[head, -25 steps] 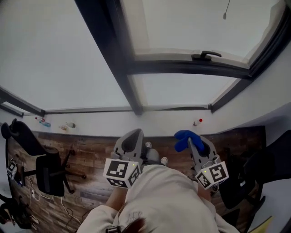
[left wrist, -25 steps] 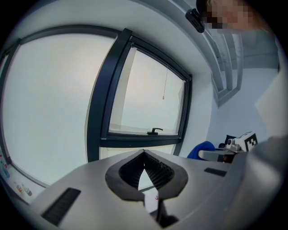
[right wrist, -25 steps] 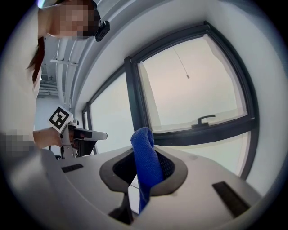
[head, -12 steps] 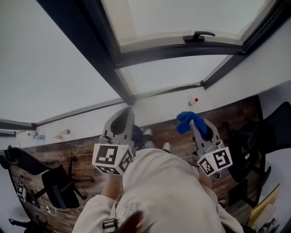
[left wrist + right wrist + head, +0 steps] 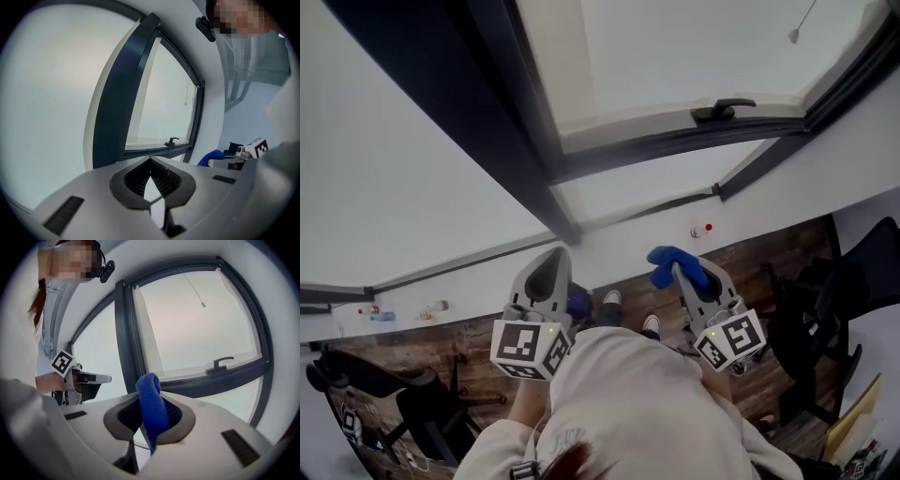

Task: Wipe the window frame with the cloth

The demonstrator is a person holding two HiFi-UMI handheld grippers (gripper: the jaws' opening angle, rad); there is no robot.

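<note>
The left gripper (image 5: 150, 161), jaws closed tip to tip with nothing between them, faces a window where a dark window frame (image 5: 115, 93) stands upright between pale panes. A window handle (image 5: 172, 140) sits on the lower rail, with a thin pull cord (image 5: 186, 103) hanging above it. At right, the right gripper (image 5: 222, 162) carries a blue cloth (image 5: 209, 158).

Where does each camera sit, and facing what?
Head view: on the person's head, looking down the dark window frame to the wooden floor; both grippers show.
Left gripper view: on the left gripper, facing that frame; jaws shut, empty.
Right gripper view: on the right gripper, facing that frame; jaws clamp blue cloth.
All share the black window handle.
</note>
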